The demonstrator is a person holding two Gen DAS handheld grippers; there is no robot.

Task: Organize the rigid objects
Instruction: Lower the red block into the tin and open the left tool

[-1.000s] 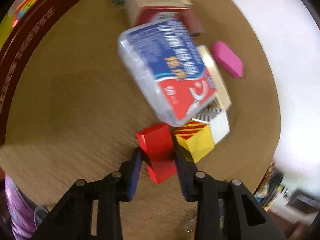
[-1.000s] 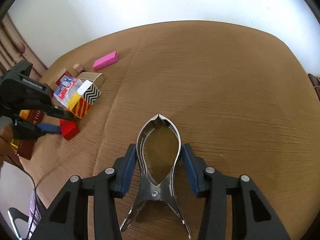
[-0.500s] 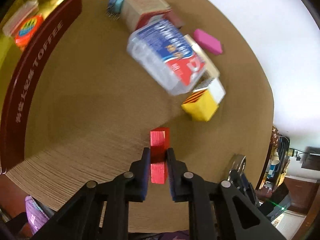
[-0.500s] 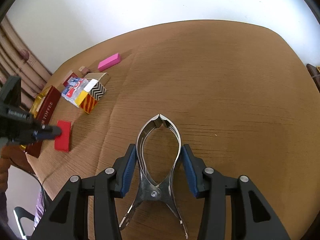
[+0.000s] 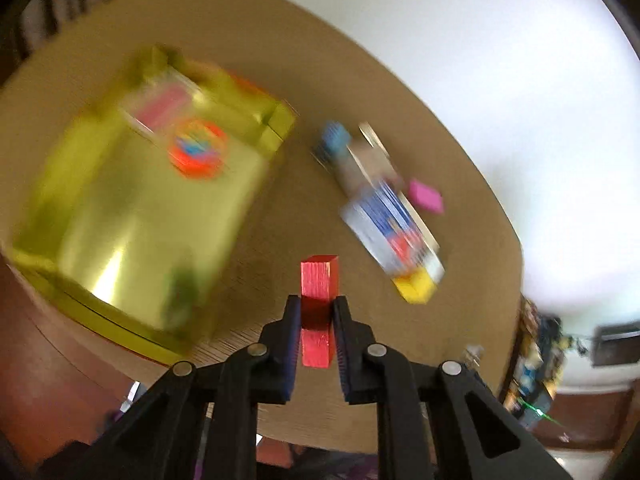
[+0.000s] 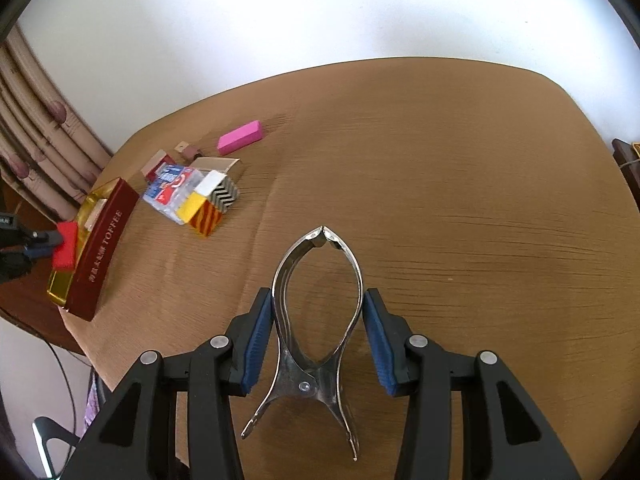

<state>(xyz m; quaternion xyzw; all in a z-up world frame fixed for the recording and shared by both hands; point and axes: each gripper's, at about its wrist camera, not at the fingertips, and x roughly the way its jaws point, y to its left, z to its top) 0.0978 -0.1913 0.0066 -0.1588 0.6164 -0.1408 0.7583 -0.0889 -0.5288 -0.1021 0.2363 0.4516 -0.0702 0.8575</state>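
Observation:
My left gripper (image 5: 316, 332) is shut on a red wooden block (image 5: 319, 296) and holds it in the air by the near edge of a gold-lined toffee box (image 5: 120, 224). In the right wrist view the red block (image 6: 66, 244) hangs over that box (image 6: 100, 256) at the table's left edge. My right gripper (image 6: 318, 332) is shut on a metal spring clamp (image 6: 316, 320), holding its bowed sides just above the brown table (image 6: 460, 200).
A clear plastic tub with a blue-red label (image 6: 170, 190), a yellow striped cube (image 6: 202, 212), a chevron cube (image 6: 222, 192), small cartons and a pink eraser (image 6: 240, 142) lie at the table's left. The box holds an orange round item (image 5: 198, 152). Curtains hang at far left.
My left gripper has lifted the red block off the table and swung it left over the toffee box. My right gripper keeps holding the clamp almost still.

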